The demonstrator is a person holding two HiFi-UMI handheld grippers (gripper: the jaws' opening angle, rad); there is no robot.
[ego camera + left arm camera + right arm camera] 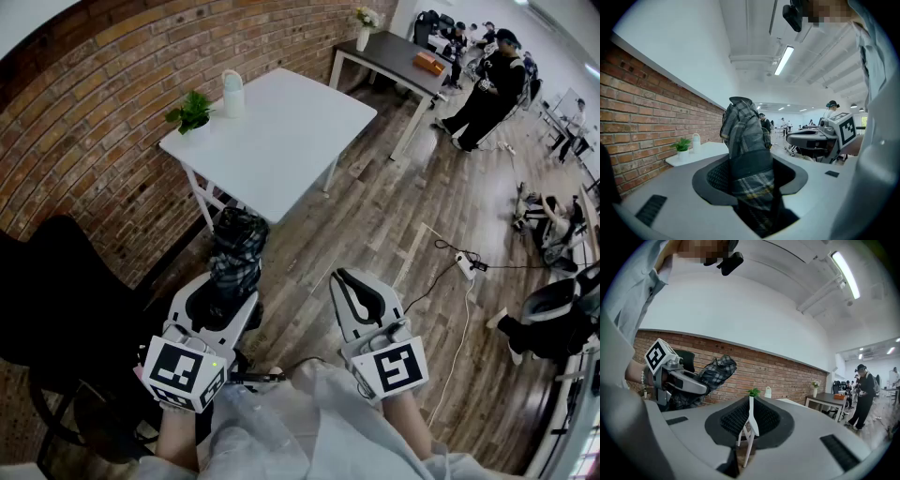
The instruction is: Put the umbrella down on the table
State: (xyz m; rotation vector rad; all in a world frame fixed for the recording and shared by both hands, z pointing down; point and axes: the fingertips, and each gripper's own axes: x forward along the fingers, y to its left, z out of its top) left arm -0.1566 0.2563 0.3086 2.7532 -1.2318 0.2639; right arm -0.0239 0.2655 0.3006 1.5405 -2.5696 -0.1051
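A folded plaid umbrella (236,246) stands out forward from my left gripper (228,286), whose jaws are shut on its lower part. In the left gripper view the umbrella (744,136) fills the gap between the jaws and rises up the middle of the picture. The white table (281,141) stands ahead of both grippers, beside the brick wall, a good way from the umbrella's tip. My right gripper (356,291) is held level to the right of the left one, jaws together and nothing in them. From the right gripper view the umbrella (712,371) shows at the left.
A small potted plant (191,112) and a pale bottle (232,94) stand at the table's far left corner. A black chair (56,309) is close on my left. A power strip with cable (467,266) lies on the wood floor at right. People (489,86) stand by a dark table (394,52) further back.
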